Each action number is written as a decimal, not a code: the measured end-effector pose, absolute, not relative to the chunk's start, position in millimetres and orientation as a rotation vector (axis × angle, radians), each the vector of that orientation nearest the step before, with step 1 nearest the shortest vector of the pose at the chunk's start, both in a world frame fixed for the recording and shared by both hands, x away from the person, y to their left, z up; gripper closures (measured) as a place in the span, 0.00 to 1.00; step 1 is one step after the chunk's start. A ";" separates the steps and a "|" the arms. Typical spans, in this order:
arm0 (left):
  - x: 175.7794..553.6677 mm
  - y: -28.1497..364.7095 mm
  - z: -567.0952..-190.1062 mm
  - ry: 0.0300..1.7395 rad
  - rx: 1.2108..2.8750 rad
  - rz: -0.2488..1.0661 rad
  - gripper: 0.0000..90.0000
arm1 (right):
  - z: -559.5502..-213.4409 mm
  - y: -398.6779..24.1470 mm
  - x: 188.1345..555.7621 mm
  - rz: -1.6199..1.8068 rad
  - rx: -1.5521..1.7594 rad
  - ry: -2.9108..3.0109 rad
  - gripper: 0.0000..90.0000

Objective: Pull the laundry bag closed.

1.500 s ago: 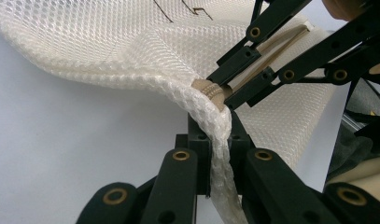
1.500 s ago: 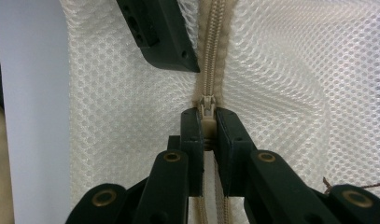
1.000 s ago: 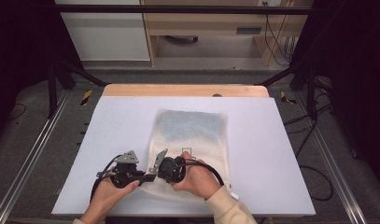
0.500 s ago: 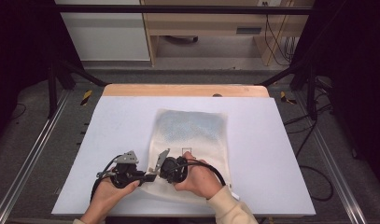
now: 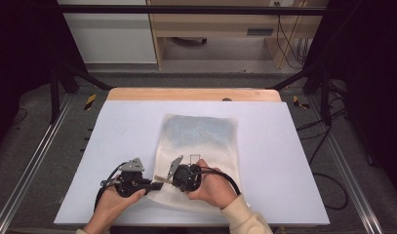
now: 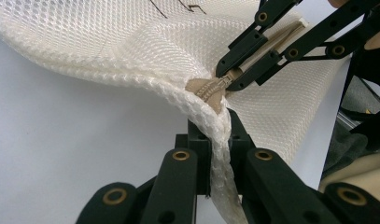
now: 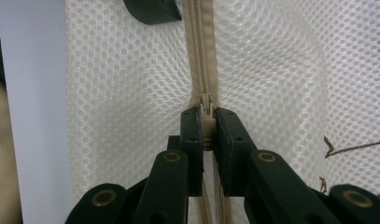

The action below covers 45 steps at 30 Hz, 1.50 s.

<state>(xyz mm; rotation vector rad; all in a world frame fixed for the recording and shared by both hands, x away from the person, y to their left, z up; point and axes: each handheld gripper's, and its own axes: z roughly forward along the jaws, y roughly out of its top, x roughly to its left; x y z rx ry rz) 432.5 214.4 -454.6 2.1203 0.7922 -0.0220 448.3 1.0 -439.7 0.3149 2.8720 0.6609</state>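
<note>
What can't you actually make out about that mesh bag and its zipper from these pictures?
- Zipper pull: right gripper view, pinched between the right hand-held gripper jaws, so its shape is hidden.
- Mesh bag contents: high view, the weave is too fine to see through; full or empty is unclear.
- Bag's bound edge: left gripper view, clamped in the left hand-held gripper; its lower end is cut off by the picture's bottom edge.
- Dark marking on the bag: high view, too small to read.

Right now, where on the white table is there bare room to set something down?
Bare table lies left of the mesh bag, right of it toward the edge, and along the far strip by the wooden border. The near middle is crowded: the left gripper and right gripper meet at the bag's zipper.
</note>
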 end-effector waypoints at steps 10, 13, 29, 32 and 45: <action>431.3 212.9 -457.1 0.779 2.134 -0.031 0.94 | -438.4 -18.3 444.8 0.673 0.370 2.860 0.91; 430.6 211.5 -457.5 0.775 2.135 -0.034 0.94 | -437.3 -25.7 443.4 0.671 0.380 2.857 0.91; 429.9 212.9 -459.7 0.782 2.132 -0.038 0.94 | -431.5 -70.1 437.8 0.680 0.506 2.803 0.91; 428.8 212.6 -460.4 0.779 2.132 -0.035 0.94 | -430.2 -82.4 436.9 0.683 0.545 2.791 0.91; 427.6 210.7 -461.5 0.774 2.142 -0.039 0.94 | -427.8 -105.6 432.0 0.695 0.591 2.763 0.91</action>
